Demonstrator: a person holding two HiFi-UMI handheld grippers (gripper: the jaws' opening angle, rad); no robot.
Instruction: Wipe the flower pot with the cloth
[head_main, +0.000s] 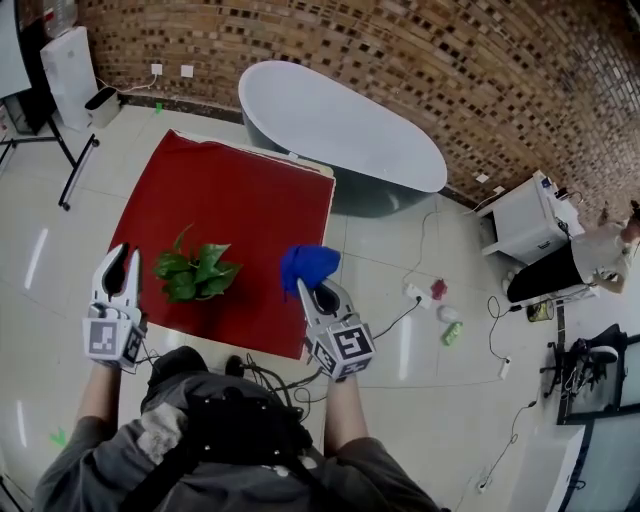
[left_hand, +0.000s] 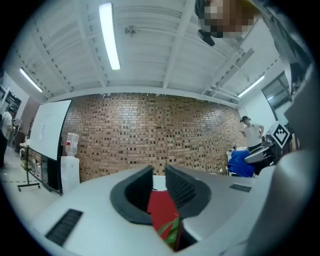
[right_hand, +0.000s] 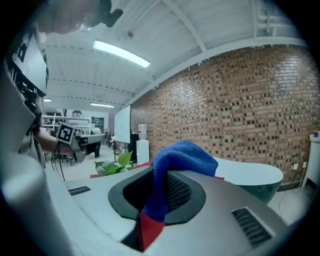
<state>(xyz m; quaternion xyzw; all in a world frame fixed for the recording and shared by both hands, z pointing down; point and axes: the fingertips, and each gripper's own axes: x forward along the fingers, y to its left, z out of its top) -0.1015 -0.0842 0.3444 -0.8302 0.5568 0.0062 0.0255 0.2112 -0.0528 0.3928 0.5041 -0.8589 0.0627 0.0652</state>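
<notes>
A curved wall of mottled brick (head_main: 400, 60) closes the back of the room. Before it stands a long white bathtub (head_main: 340, 125) on a pale, glossy tiled floor (head_main: 40, 330). A worktop (head_main: 240, 200) draped in red sits just in front of the tub. To its right is a small white cabinet (head_main: 525, 225), with cables (head_main: 421, 240) trailing over the tiles. At the far left stand a whiteboard (left_hand: 47, 135) and a white water dispenser (left_hand: 70, 167). Overhead, fluorescent tubes (left_hand: 109, 35) light a white ceiling (left_hand: 160, 55) crossed by beams.
</notes>
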